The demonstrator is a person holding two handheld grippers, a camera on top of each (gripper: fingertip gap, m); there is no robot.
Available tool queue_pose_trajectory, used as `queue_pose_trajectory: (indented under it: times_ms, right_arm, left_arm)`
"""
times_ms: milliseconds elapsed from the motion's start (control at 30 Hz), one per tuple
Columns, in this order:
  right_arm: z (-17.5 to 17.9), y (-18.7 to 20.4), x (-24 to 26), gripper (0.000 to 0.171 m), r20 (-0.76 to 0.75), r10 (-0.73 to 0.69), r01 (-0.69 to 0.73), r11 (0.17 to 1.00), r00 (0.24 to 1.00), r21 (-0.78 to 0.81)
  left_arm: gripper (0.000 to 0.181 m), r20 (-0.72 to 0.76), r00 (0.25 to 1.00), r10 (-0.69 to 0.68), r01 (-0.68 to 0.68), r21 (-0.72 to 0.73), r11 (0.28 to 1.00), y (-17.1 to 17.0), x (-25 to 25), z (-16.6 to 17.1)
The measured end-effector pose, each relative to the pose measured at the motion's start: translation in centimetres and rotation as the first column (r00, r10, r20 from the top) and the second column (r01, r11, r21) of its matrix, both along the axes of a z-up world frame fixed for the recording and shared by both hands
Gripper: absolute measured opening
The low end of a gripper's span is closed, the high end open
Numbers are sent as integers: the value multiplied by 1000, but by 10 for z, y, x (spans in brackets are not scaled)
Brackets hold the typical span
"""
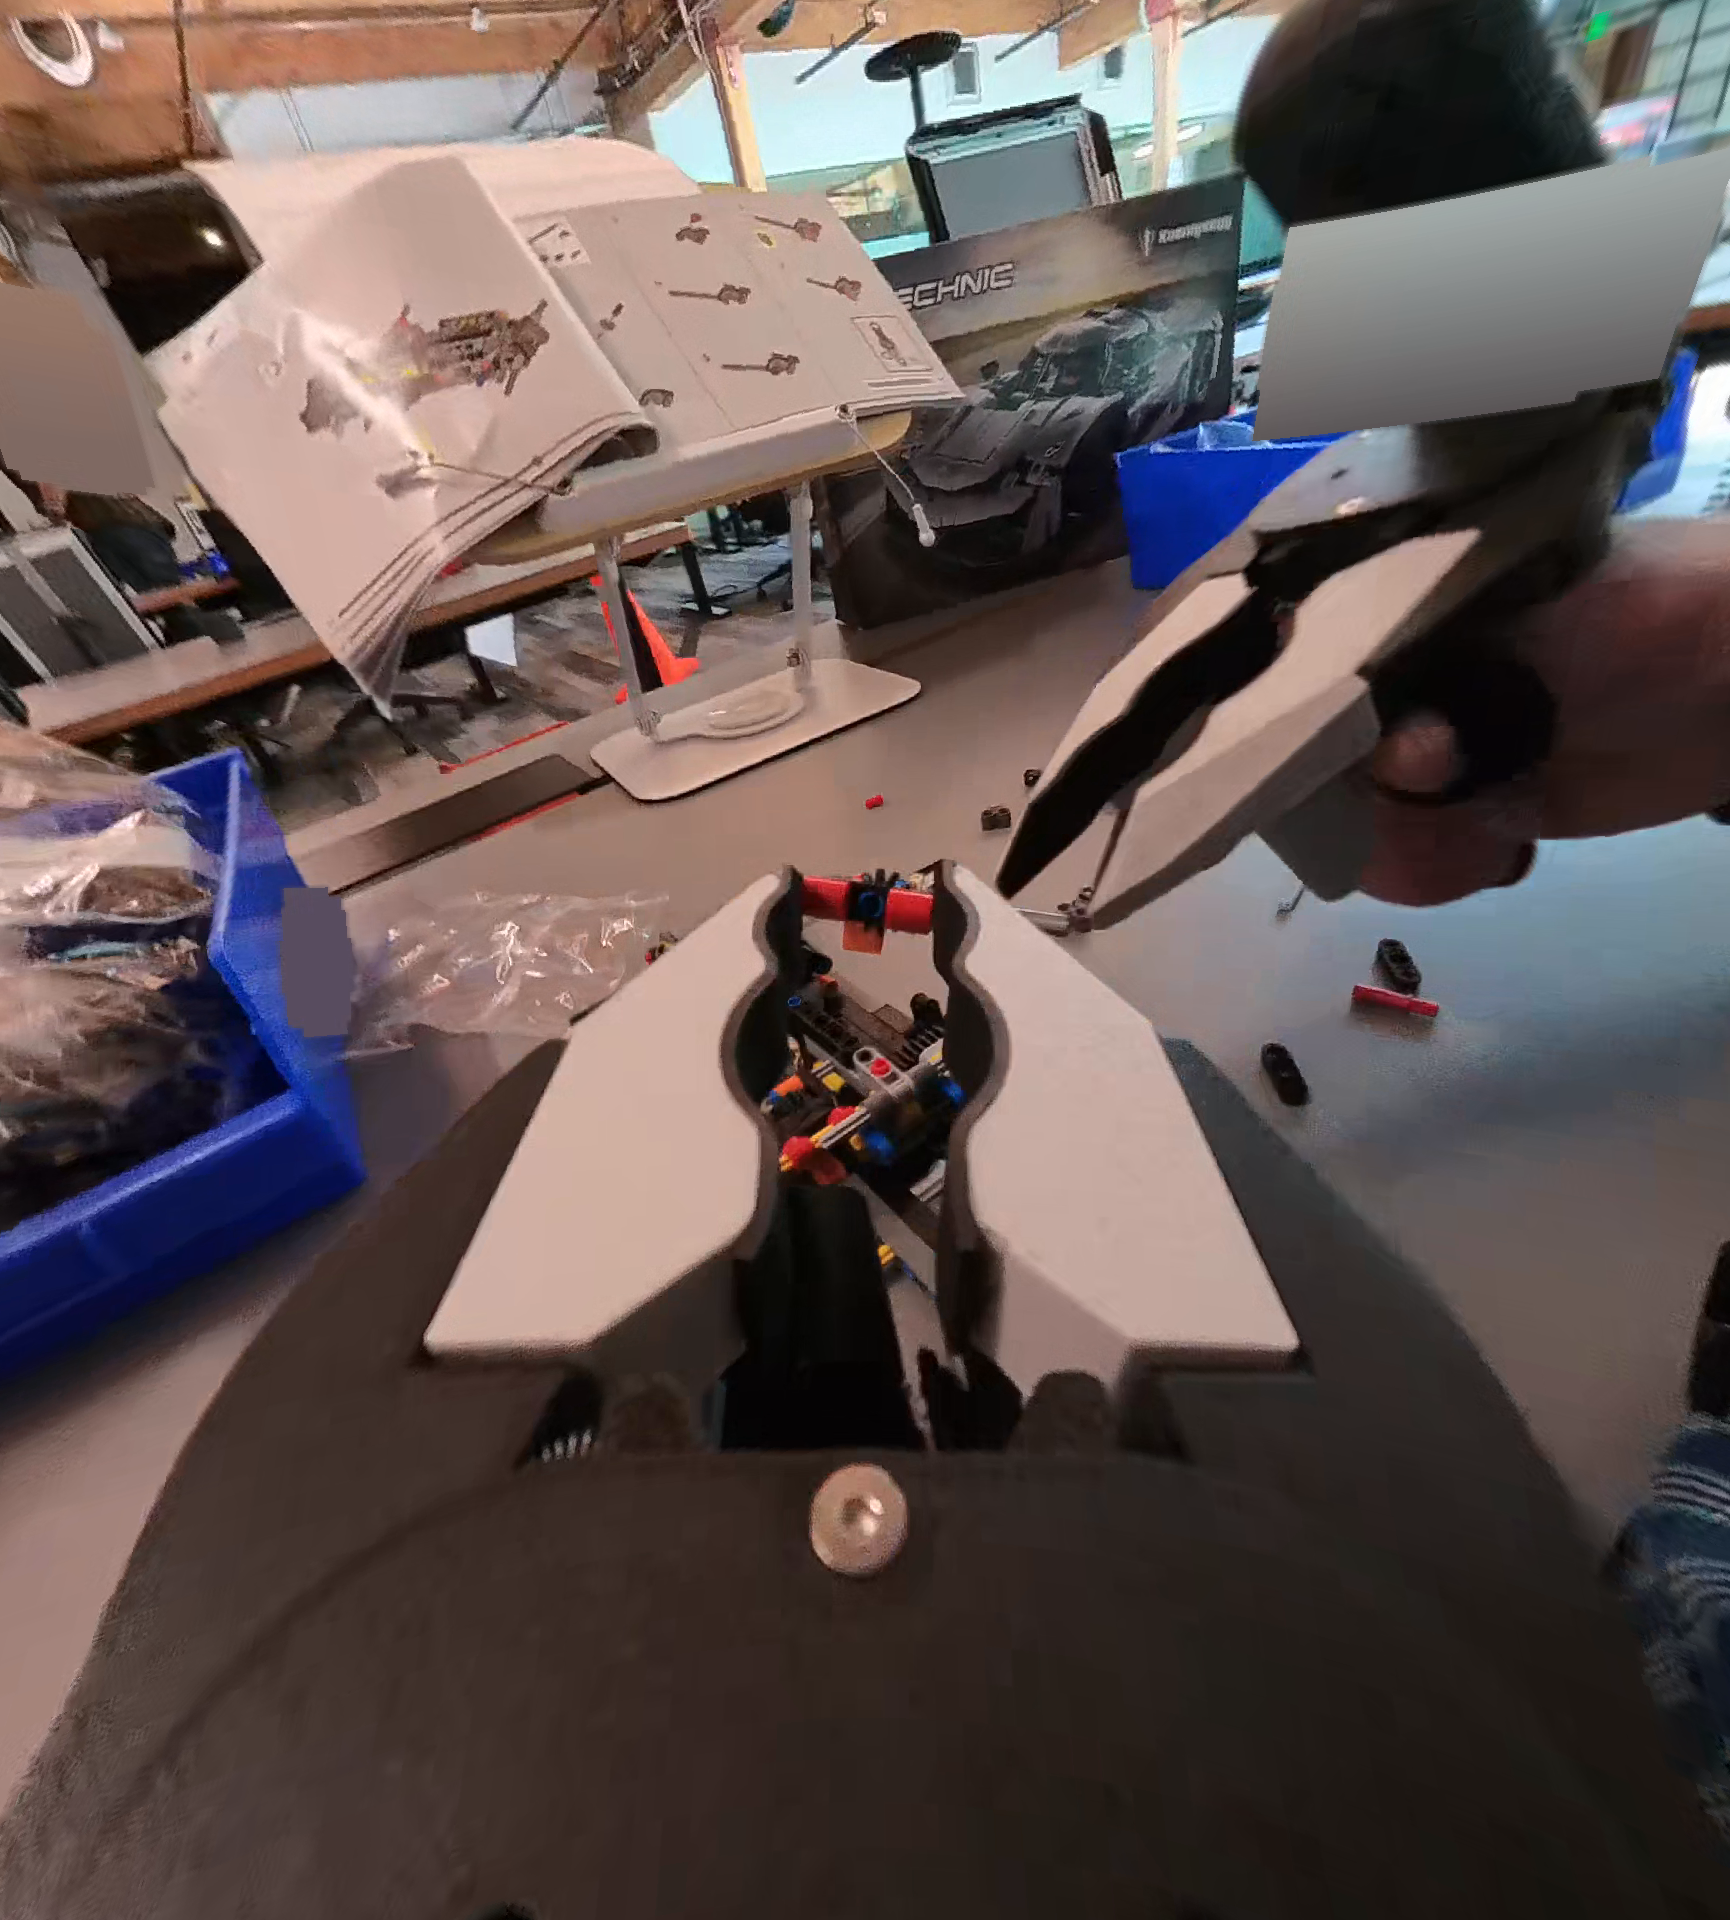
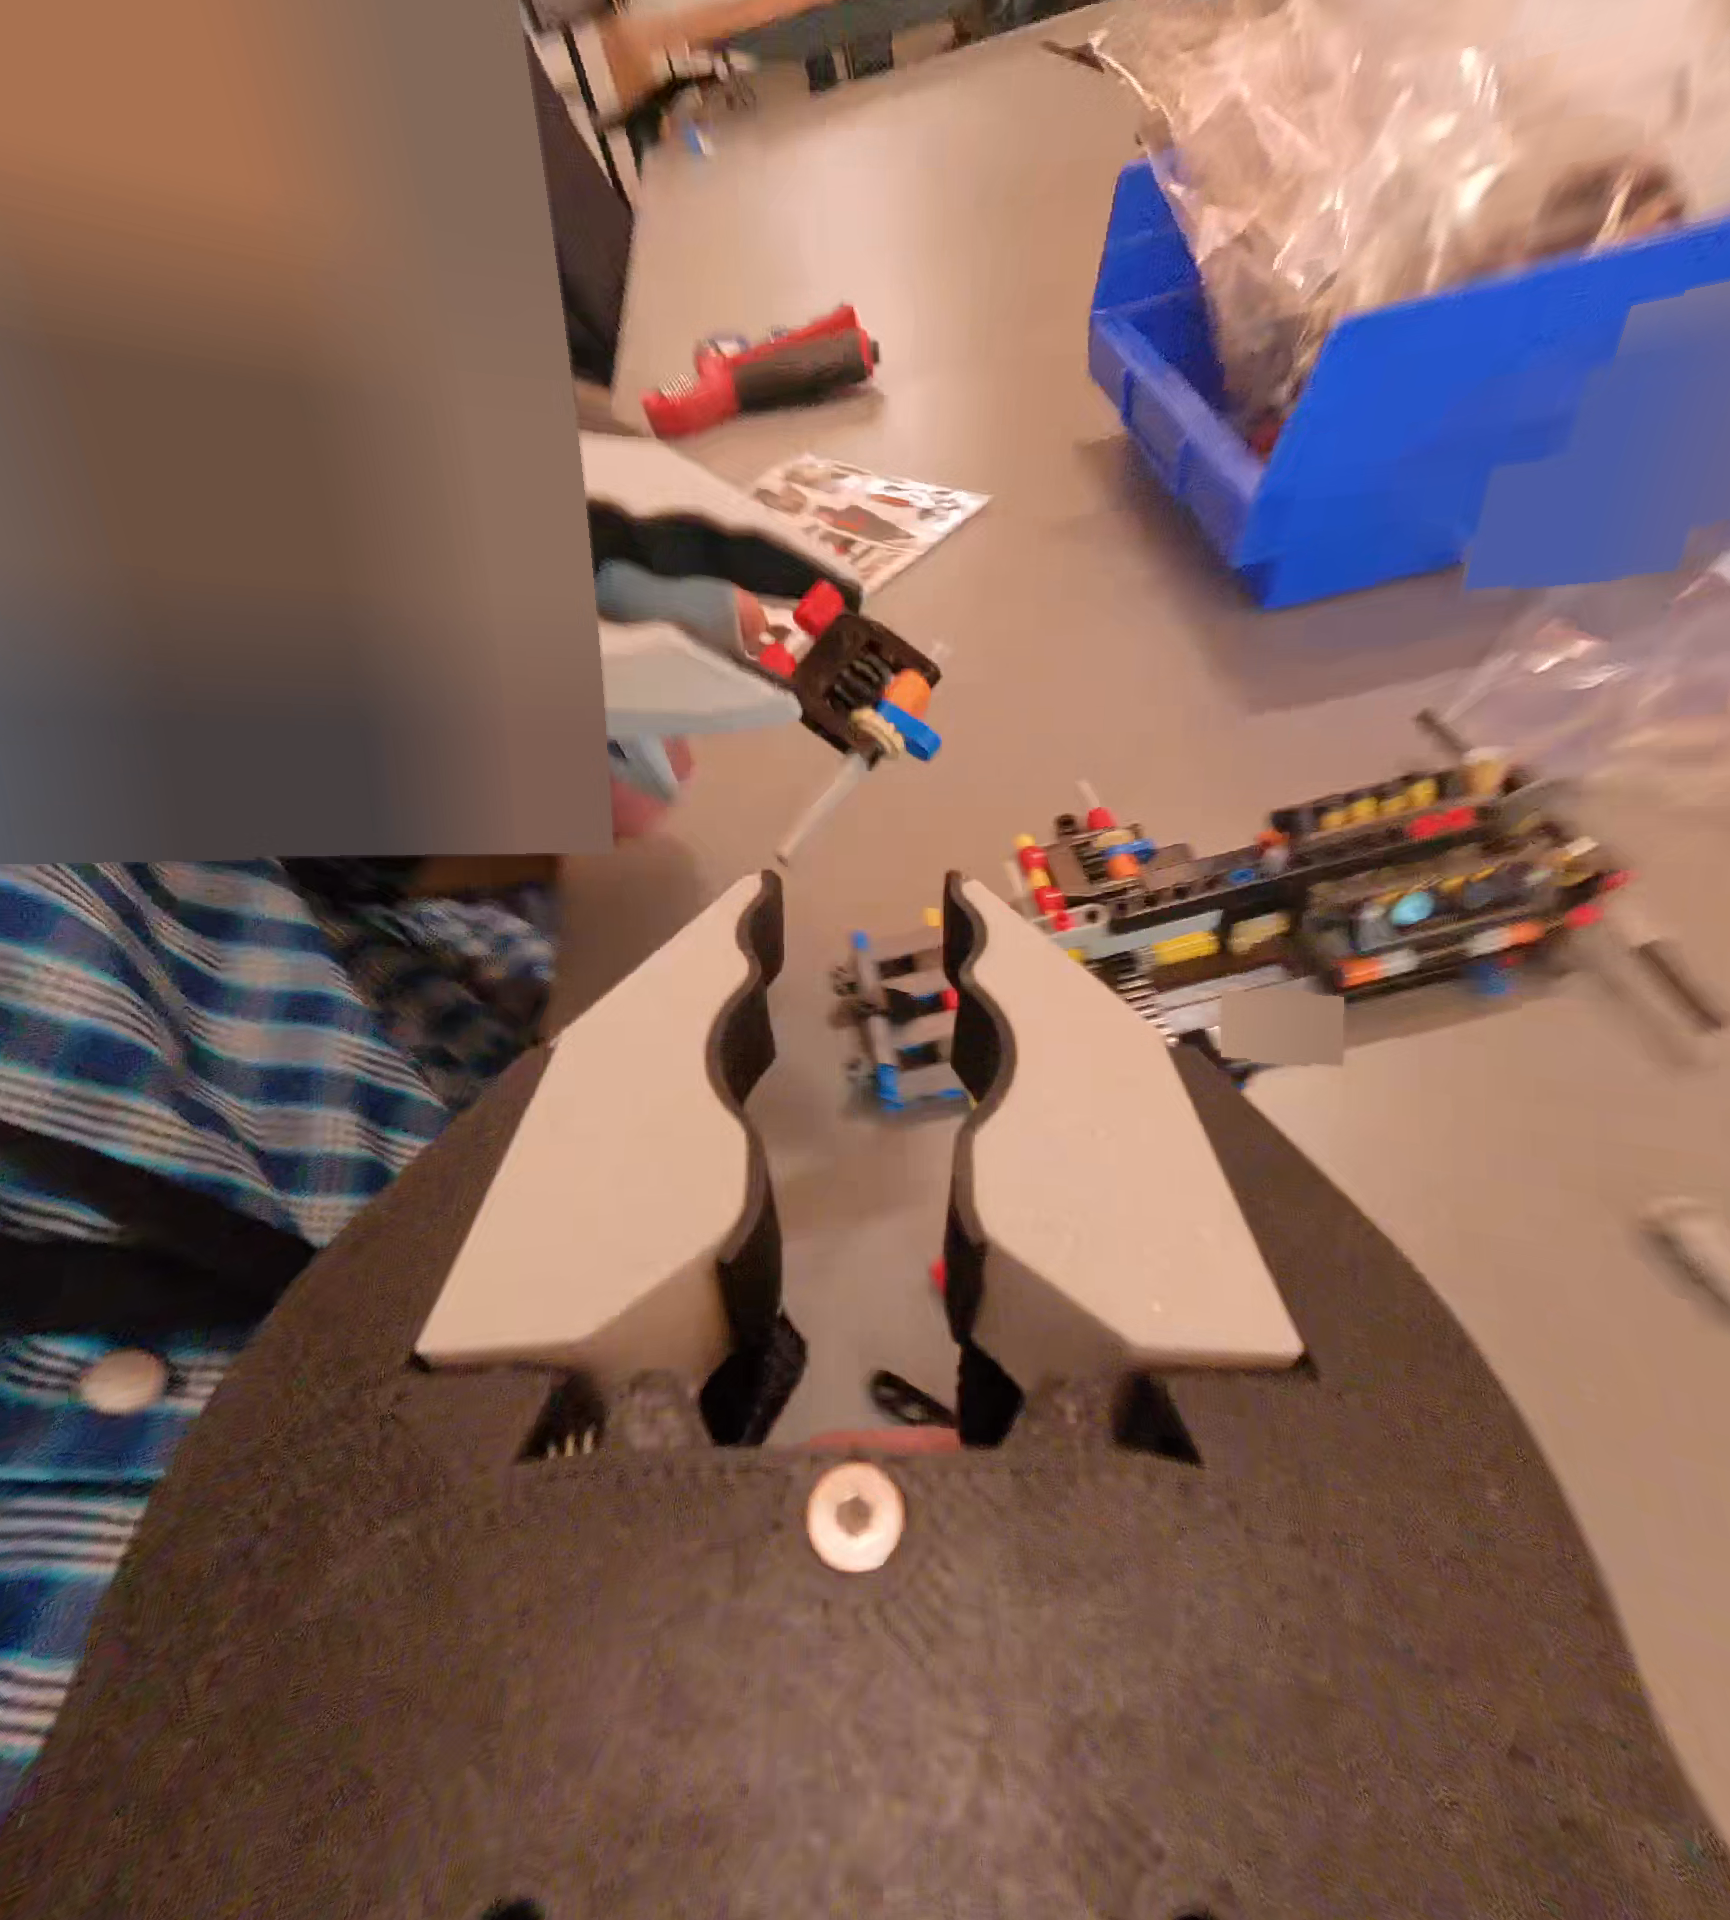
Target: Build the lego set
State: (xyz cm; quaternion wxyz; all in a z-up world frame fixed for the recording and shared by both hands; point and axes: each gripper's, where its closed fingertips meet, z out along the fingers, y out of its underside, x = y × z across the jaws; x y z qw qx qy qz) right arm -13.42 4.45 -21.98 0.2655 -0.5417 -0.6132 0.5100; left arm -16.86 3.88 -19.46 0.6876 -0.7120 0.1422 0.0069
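Two tongs: my left tongs [image 2: 819, 665] clamp the small subassembly [image 2: 866, 681], my right tongs [image 2: 861, 894] gape empty, so I should align its axle [image 2: 819, 816] squarely.

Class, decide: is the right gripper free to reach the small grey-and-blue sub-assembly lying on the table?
Probably yes: the right gripper is open and empty, the small sub-assembly lies just beyond its fingertips, nothing between.

I note a red and black hand tool [image 2: 767, 370], possibly a driver (view blurred), lying on the grey table [image 2: 1360, 1299]; an orange cone [image 1: 655, 646] stands beyond the table's far edge.
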Motion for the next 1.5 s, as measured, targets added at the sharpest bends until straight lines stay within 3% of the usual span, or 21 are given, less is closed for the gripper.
queue_pose_trajectory:
  times_ms: [100,233,300,433,800,1067,1167,1500]
  right_arm:
    - [-2,-5,-3,25,21,-33,36,988,999,-150]
    - [-6,-12,-6,19,17,-66,68,985,998,-156]
    - [-7,-17,-7,6,11,-63,64,985,998,-158]
    - [-9,-13,-5,3,5,-97,96,987,995,-127]
    - [-25,28,5,1,97,-112,104,991,989,88]
    - [-51,73,11,1,239,-146,26,897,960,442]
    - [-61,77,12,0,300,-108,-49,879,948,474]
    - [-72,75,8,1,385,8,-185,887,923,424]
  left_arm:
    - [23,-52,999,7,-6,13,1000,0,7,-1]
    - [24,-84,996,7,-5,23,1000,-2,12,-2]
    - [23,-84,996,12,-11,21,1000,-2,13,-4]
    - [24,-72,997,9,-8,13,1000,-4,15,-10]
    - [37,-13,1000,-15,13,-88,996,-1,6,-25]
    - [44,31,997,71,-54,-374,926,9,-27,-70]
    - [50,67,997,37,2,-504,863,10,-22,-87]
    - [50,38,999,11,13,-571,821,18,-24,-104]
